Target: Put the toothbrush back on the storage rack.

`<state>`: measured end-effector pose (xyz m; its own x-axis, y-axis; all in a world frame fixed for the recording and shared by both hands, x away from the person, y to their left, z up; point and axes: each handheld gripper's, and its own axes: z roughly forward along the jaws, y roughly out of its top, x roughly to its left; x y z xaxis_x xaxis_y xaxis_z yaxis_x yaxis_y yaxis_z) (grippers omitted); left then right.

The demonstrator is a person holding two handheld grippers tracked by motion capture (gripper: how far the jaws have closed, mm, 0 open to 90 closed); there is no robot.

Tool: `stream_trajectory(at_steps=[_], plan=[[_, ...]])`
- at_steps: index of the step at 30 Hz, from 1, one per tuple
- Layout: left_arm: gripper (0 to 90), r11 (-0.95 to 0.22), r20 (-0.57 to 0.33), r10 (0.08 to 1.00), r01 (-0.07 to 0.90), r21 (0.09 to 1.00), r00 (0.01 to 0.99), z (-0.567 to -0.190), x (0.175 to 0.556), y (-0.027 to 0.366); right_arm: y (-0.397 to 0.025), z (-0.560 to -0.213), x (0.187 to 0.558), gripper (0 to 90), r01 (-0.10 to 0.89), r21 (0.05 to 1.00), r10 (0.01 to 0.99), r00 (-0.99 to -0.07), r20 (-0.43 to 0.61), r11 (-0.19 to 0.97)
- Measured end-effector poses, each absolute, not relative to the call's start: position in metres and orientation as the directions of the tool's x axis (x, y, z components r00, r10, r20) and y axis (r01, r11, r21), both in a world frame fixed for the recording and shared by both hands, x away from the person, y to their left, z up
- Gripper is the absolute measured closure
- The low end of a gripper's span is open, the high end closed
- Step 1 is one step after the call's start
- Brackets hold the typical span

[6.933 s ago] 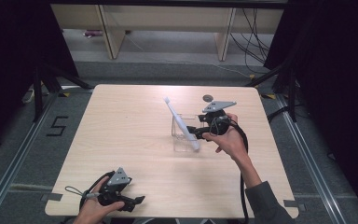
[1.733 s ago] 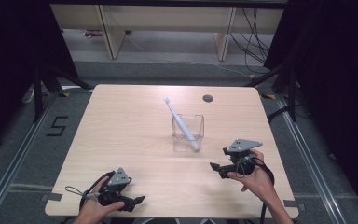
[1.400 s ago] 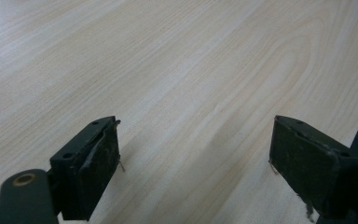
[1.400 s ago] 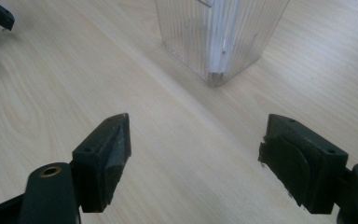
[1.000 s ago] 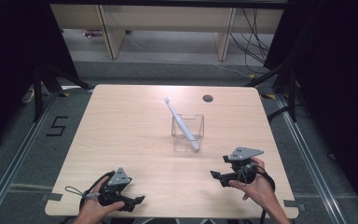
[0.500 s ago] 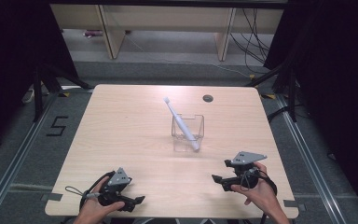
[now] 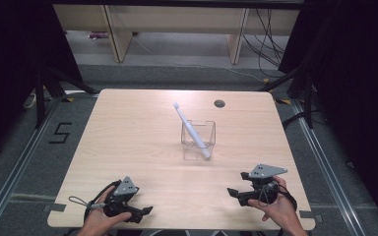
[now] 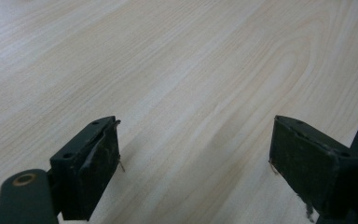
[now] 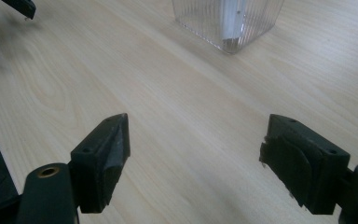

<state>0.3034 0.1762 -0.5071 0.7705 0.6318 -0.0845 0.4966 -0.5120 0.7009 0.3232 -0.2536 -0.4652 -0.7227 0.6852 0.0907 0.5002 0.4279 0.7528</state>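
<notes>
A clear ribbed plastic cup (image 7: 198,139) stands at the middle of the wooden table (image 7: 128,128). A white toothbrush (image 7: 189,128) leans in it, its head pointing up and to the far left. My right gripper (image 7: 232,193) rests low at the table's near right, open, with nothing between its jaws. In the right gripper view the cup (image 9: 228,21) sits ahead, past the open right gripper (image 9: 193,158). My left gripper (image 7: 146,211) lies at the near left edge, open and holding nothing. Bare wood shows between the jaws of the left gripper (image 8: 196,163).
A small round cable hole (image 7: 219,103) sits near the table's far right edge. The left gripper's jaw tips (image 9: 7,18) show far off in the right gripper view. Beyond the table are floor, shelving legs and cables.
My right gripper has pulled back from beside the cup to the near right edge of the table, leaving the toothbrush in the cup. The left gripper has stayed still.
</notes>
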Motion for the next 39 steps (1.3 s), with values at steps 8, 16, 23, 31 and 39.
stream_trajectory(at_steps=[8,16,23,31,39], plan=[[15.2,-0.515,-0.081,0.630,0.494,0.701,0.773,-0.507,0.303,0.176,-0.258,-0.469,0.317,22.9,0.513,0.744,0.686,-0.720,0.101,0.428],[15.2,-0.492,-0.105,0.635,0.505,0.709,0.765,-0.507,0.302,0.175,-0.260,-0.472,0.312,22.8,0.506,0.751,0.690,-0.718,0.094,0.424],[15.3,-0.493,-0.104,0.633,0.503,0.710,0.767,-0.507,0.302,0.175,-0.262,-0.474,0.308,22.5,0.522,0.744,0.688,-0.716,0.116,0.417],[15.2,-0.494,-0.103,0.633,0.502,0.710,0.767,-0.507,0.302,0.175,-0.264,-0.477,0.304,22.1,0.509,0.749,0.683,-0.723,0.104,0.425],[15.2,-0.495,-0.102,0.632,0.502,0.709,0.768,-0.507,0.302,0.175,-0.263,-0.480,0.297,22.0,0.548,0.732,0.700,-0.701,0.138,0.405]])
